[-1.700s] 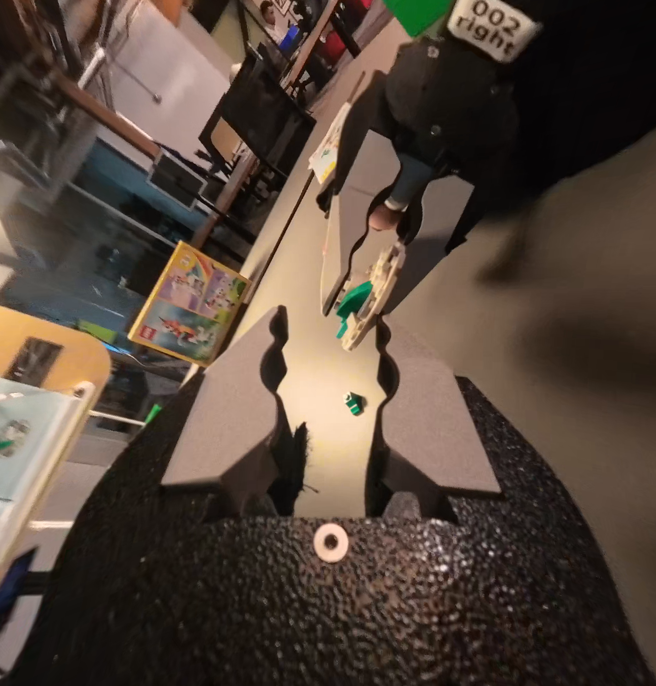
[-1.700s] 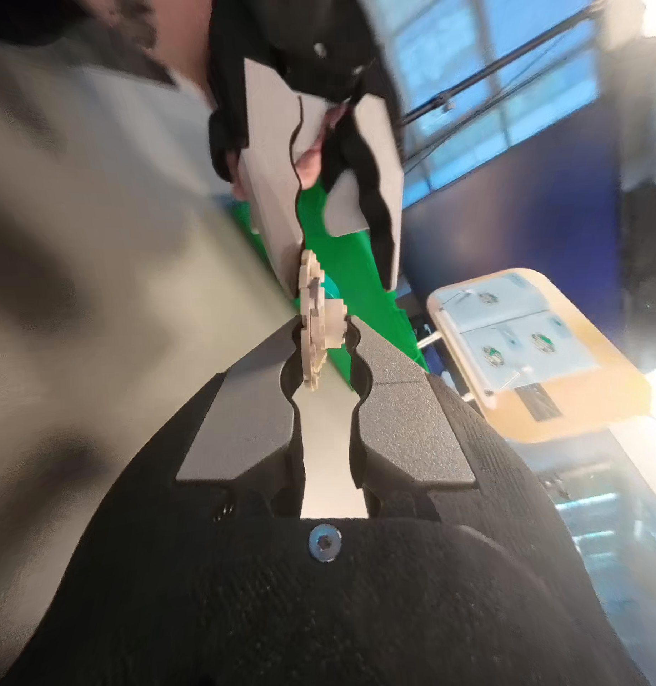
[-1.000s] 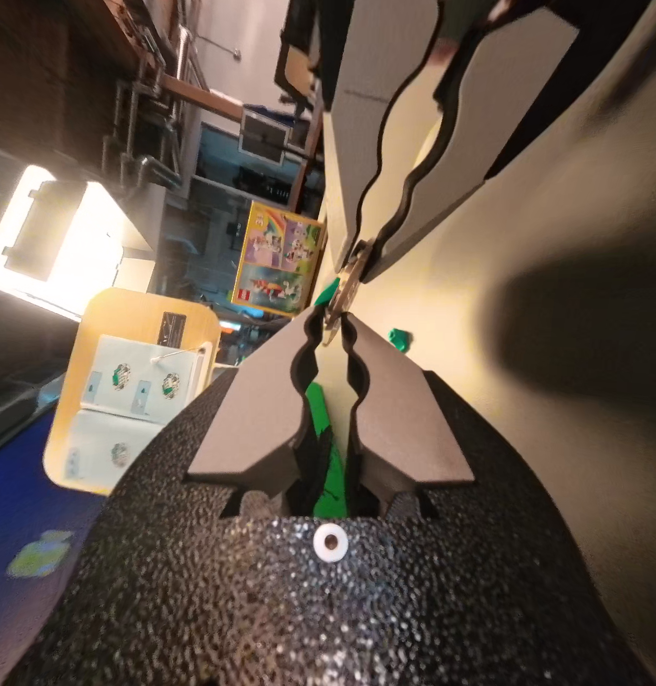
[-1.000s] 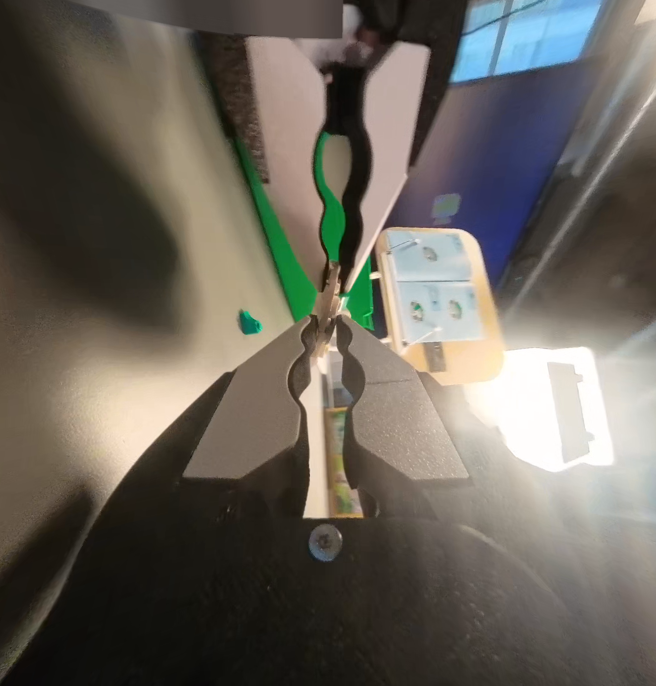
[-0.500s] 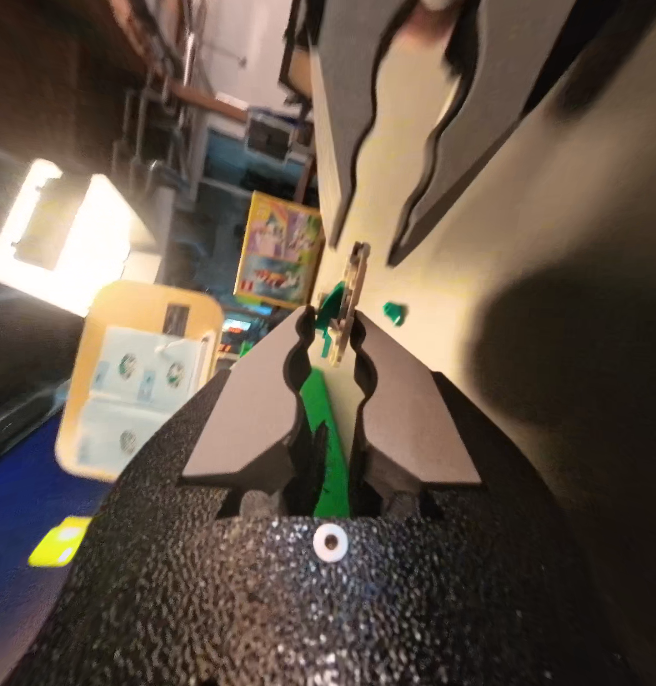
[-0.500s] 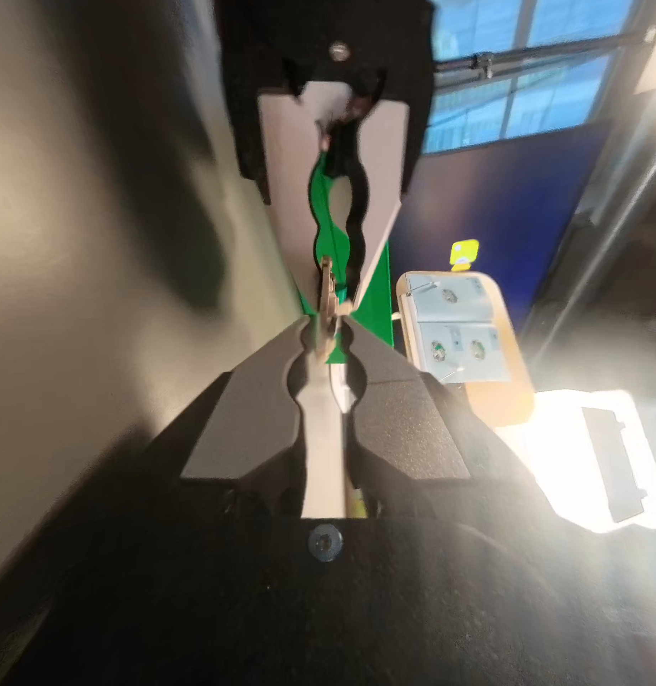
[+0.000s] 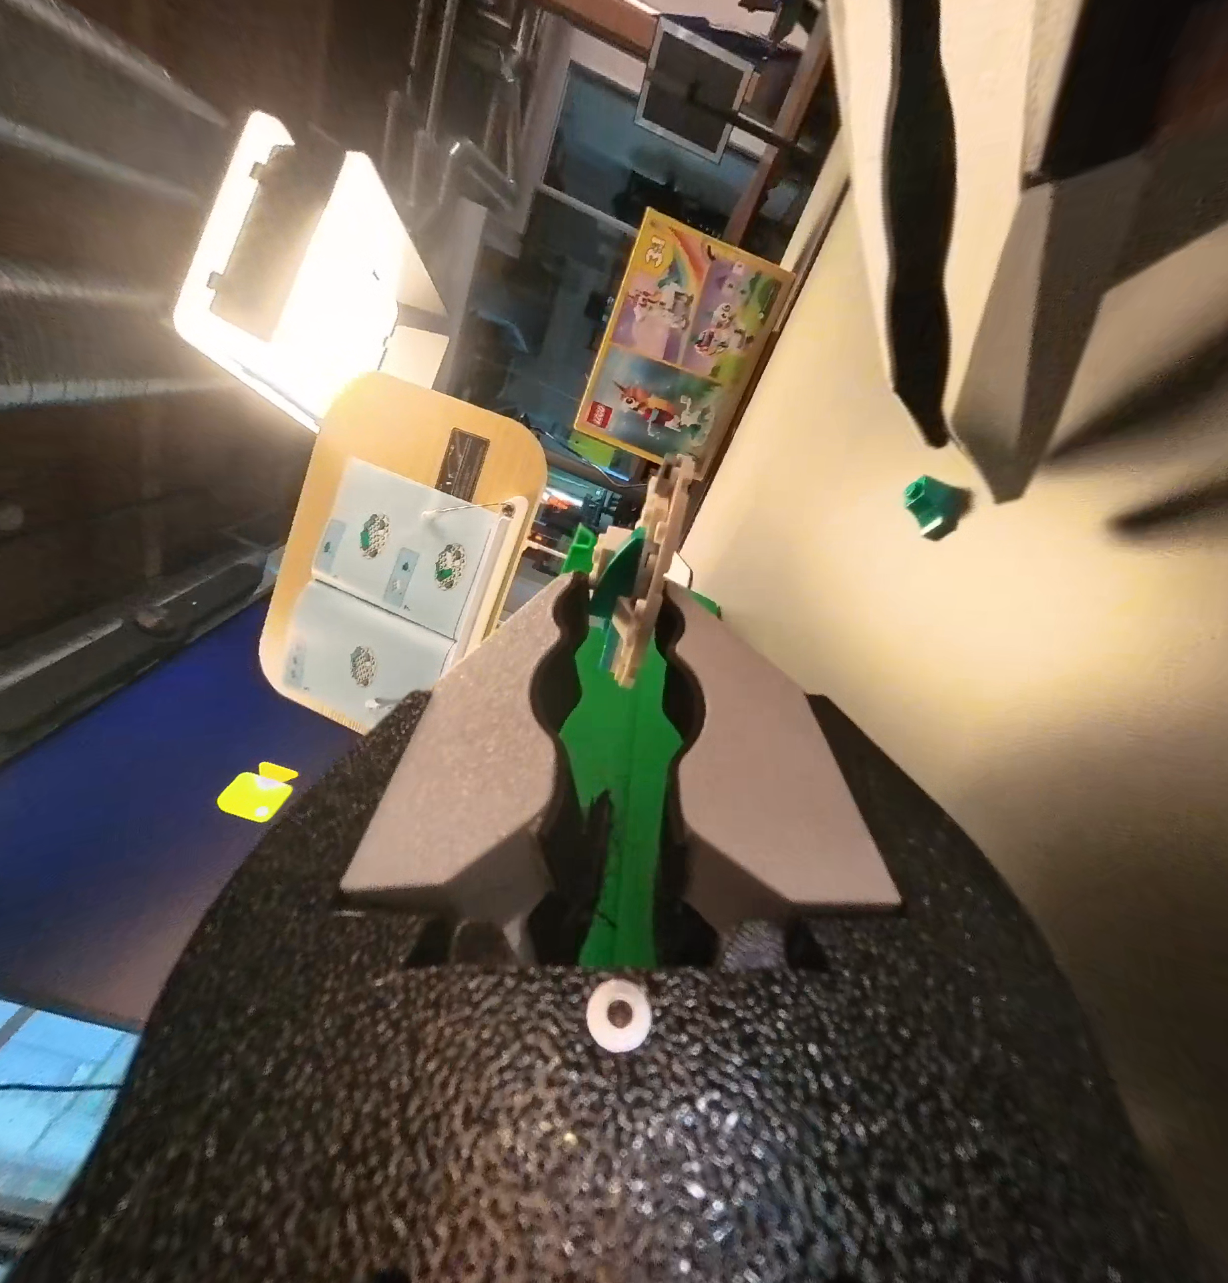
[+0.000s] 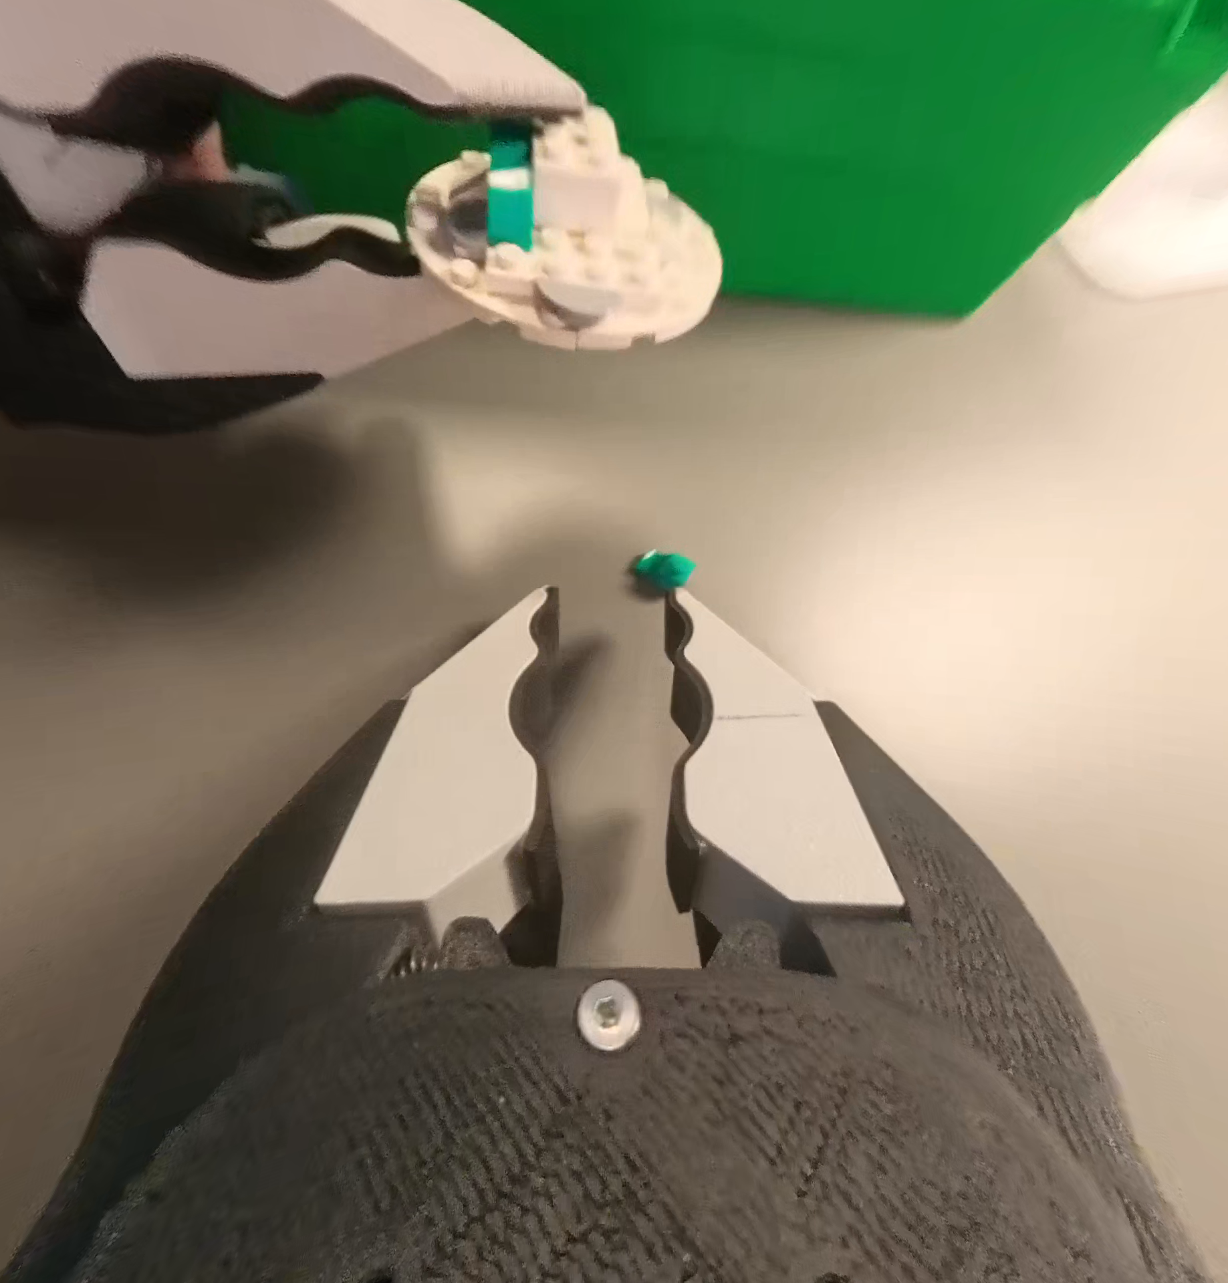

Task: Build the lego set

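Two grippers share the scene. The left gripper (image 7: 628, 590) pinches one round tan lego assembly (image 8: 569, 243) by its edge, holding it in the air above the table (image 8: 944, 555); one teal piece (image 8: 510, 201) stands on the assembly among pale bricks. The right gripper (image 8: 611, 597) hovers low over the table with its fingers spread and nothing between them. One loose teal brick (image 8: 663, 569) lies on the table just beyond its right fingertip. Further off stand one green bin (image 8: 875, 139), one lego box (image 7: 687, 347) and one open instruction booklet (image 7: 395, 576) on a wooden board.
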Motion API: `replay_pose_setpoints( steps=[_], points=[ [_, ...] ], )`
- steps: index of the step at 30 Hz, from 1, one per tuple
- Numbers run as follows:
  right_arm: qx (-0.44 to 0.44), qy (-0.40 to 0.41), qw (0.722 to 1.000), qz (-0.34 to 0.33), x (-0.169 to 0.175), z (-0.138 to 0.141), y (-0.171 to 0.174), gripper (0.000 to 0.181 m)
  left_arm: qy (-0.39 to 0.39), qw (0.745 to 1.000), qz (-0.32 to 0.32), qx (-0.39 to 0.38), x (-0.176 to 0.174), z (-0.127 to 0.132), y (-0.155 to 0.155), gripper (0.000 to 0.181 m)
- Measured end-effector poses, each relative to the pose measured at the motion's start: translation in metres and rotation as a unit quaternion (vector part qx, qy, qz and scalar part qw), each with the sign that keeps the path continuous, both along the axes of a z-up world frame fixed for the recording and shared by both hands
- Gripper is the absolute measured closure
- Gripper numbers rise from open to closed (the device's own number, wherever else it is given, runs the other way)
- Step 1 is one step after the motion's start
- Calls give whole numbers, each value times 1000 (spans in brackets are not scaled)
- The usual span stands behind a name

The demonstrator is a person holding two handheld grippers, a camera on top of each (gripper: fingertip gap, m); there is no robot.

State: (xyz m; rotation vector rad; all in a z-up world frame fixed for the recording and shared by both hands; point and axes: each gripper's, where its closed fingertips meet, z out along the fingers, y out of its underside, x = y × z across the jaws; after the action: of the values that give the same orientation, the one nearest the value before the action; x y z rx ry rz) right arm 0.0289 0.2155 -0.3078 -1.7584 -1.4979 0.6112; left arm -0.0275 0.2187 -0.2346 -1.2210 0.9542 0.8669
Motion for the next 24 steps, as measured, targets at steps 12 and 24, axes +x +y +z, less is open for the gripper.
replay_pose_setpoints(
  steps=[12,24],
  points=[
    [-63,-3,996,-61,-12,-13,11,151,-29,999,-17,0,2,4,-3,165],
    [-51,-8,996,-67,-29,-14,30,173,-36,999,-17,3,-1,6,-5,165]
  ],
)
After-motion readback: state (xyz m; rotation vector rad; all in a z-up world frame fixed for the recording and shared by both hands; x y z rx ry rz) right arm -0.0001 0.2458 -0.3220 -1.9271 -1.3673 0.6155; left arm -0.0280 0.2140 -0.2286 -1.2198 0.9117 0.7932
